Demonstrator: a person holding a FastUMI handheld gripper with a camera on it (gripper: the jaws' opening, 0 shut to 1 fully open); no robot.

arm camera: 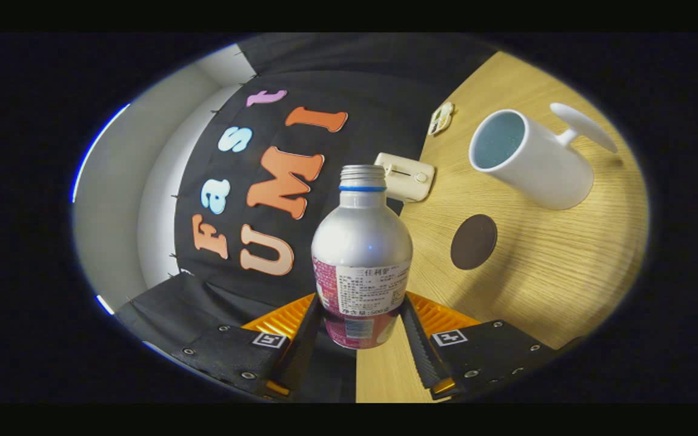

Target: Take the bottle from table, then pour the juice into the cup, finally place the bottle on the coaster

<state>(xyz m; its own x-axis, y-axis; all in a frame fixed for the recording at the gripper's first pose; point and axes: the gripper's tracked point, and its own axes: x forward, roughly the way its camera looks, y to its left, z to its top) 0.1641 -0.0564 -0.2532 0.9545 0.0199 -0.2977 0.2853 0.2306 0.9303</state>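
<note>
A silver metal bottle [362,242] with a blue neck ring and an uncapped mouth stands between my fingers. My gripper [361,336] is shut on the bottle's labelled lower body, one finger pressing each side. The whole view is rolled, so the wooden table [543,284] slopes away to the right of the bottle. A white cup [534,158] with a handle and a blue-grey inside stands on the table beyond and to the right of the fingers. A round dark brown coaster [474,241] lies flat between the bottle and the cup.
A cream box-like object [406,176] with a knob sits just behind the bottle's neck at the table's far edge. A small patterned piece [442,117] lies farther along that edge. The black cloth wall hangs behind the bottle.
</note>
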